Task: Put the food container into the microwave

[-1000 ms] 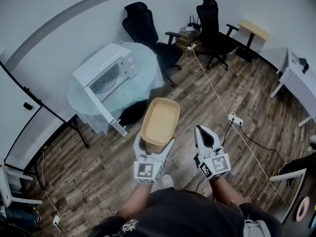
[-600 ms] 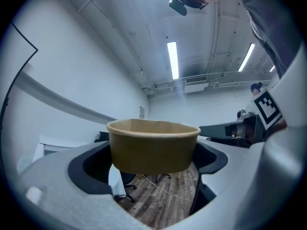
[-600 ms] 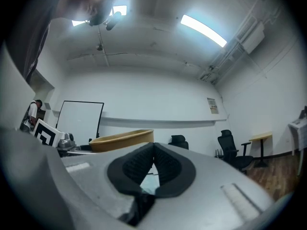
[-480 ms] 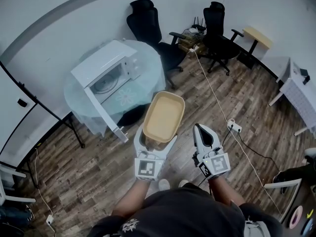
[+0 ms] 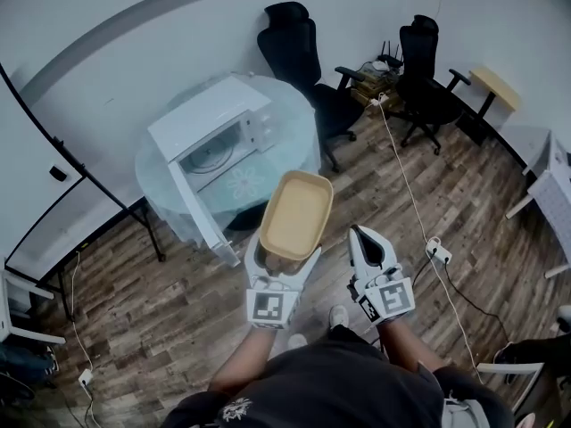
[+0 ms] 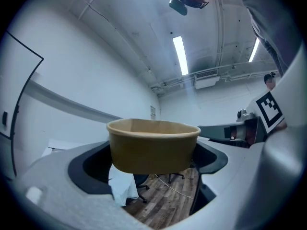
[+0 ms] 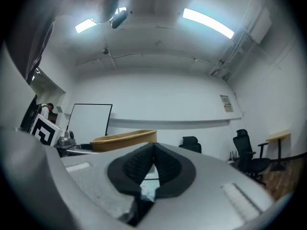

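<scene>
A tan, empty food container [image 5: 295, 214] is held in the air by my left gripper [image 5: 282, 255], which is shut on its near end. In the left gripper view the container [image 6: 152, 144] fills the space between the jaws. The white microwave [image 5: 214, 127] stands on a round glass table [image 5: 299, 127] ahead and to the left, its door [image 5: 198, 217] hanging open toward me. My right gripper [image 5: 366, 244] is beside the left one, jaws pressed together and empty. The right gripper view shows the container's rim [image 7: 123, 139] at the left behind the shut pads [image 7: 152, 164].
Two black office chairs [image 5: 302, 47] [image 5: 425, 69] stand beyond the table. A white cable [image 5: 406, 176] runs over the wood floor to a power strip [image 5: 438, 251]. A small wooden side table [image 5: 498, 87] is at the right. A white wall [image 5: 107, 52] curves behind the microwave.
The view has drawn nearer to the microwave and table, which shifted right and toward me. The container stays in my left gripper, and the right gripper keeps its place beside it.
</scene>
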A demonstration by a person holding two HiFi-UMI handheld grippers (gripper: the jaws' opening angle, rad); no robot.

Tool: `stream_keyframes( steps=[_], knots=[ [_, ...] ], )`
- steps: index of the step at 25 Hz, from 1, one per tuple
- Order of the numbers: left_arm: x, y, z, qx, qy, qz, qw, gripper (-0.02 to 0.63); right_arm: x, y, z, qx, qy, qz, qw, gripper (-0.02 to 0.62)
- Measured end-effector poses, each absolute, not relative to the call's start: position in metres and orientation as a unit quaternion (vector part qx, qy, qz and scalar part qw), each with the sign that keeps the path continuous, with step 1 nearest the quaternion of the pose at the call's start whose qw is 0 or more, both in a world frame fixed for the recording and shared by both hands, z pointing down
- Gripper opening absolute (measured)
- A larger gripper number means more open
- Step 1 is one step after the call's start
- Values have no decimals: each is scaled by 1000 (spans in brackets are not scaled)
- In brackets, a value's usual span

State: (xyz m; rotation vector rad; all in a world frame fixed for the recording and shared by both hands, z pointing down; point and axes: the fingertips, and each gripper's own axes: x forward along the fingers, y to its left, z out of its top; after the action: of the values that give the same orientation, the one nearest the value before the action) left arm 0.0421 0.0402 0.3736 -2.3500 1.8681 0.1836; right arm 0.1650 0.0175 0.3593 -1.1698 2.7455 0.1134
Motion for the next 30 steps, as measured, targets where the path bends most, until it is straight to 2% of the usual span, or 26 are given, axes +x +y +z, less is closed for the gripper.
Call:
stream_keyframes(
  steps=[17,30],
  knots=[
    [55,-48,377,-703,707,42,71,523,171,-104,367,-268,960,35,78,2],
    [49,-66,387,-641,764,28,59,523,154,-149,381,-191,979,25,72,2]
  ],
)
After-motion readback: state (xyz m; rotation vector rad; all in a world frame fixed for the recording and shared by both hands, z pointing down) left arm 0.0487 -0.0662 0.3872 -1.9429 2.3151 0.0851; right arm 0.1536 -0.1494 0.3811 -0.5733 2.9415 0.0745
